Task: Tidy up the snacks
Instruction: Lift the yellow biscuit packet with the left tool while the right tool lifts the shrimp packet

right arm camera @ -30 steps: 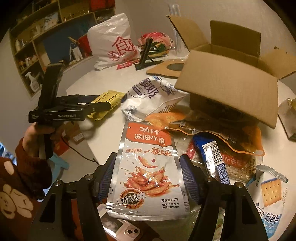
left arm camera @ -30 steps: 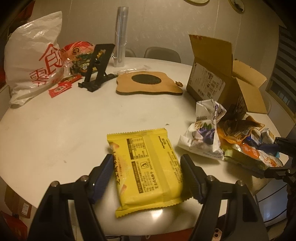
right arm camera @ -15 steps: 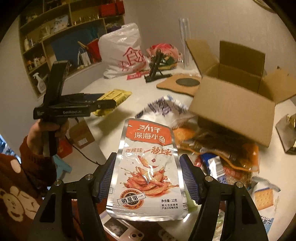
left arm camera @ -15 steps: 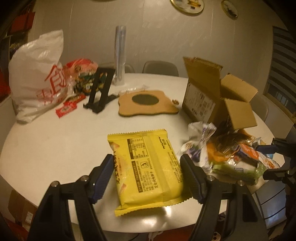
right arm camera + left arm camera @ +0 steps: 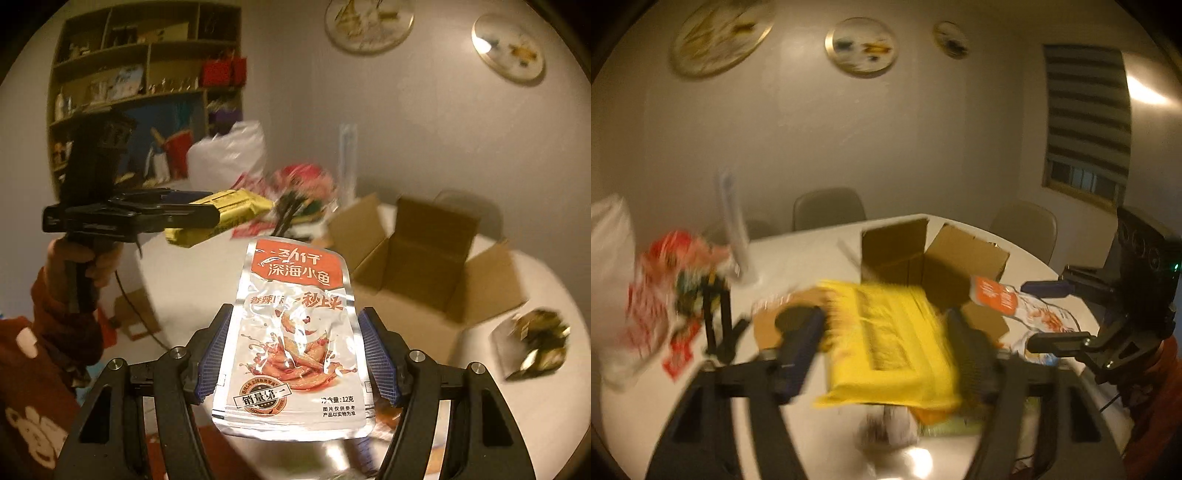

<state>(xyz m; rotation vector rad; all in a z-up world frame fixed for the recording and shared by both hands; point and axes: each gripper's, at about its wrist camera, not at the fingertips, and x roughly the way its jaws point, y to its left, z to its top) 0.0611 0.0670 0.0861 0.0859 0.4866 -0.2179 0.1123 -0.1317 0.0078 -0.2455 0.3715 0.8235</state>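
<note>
My left gripper (image 5: 886, 350) is shut on a yellow biscuit packet (image 5: 886, 339) and holds it in the air above the white table (image 5: 812, 251), in front of the open cardboard box (image 5: 923, 258); this view is blurred. My right gripper (image 5: 295, 358) is shut on a silver and orange fish snack pouch (image 5: 295, 332), held up above the table, with the box (image 5: 424, 258) beyond it. The left gripper with the yellow packet (image 5: 229, 214) shows at the left of the right wrist view. The right gripper with the pouch (image 5: 1004, 302) shows at the right of the left wrist view.
A white plastic bag (image 5: 609, 277), red snack packets (image 5: 679, 258), a black stand (image 5: 716, 317), a cork mat (image 5: 783, 317) and a clear tube (image 5: 733, 229) are on the table's left. A crumpled dark wrapper (image 5: 532, 343) lies at the right. Chairs (image 5: 829, 208) stand behind.
Both grippers have risen well above the table with their packets and tilted up towards the wall. The box's open top now shows from above.
</note>
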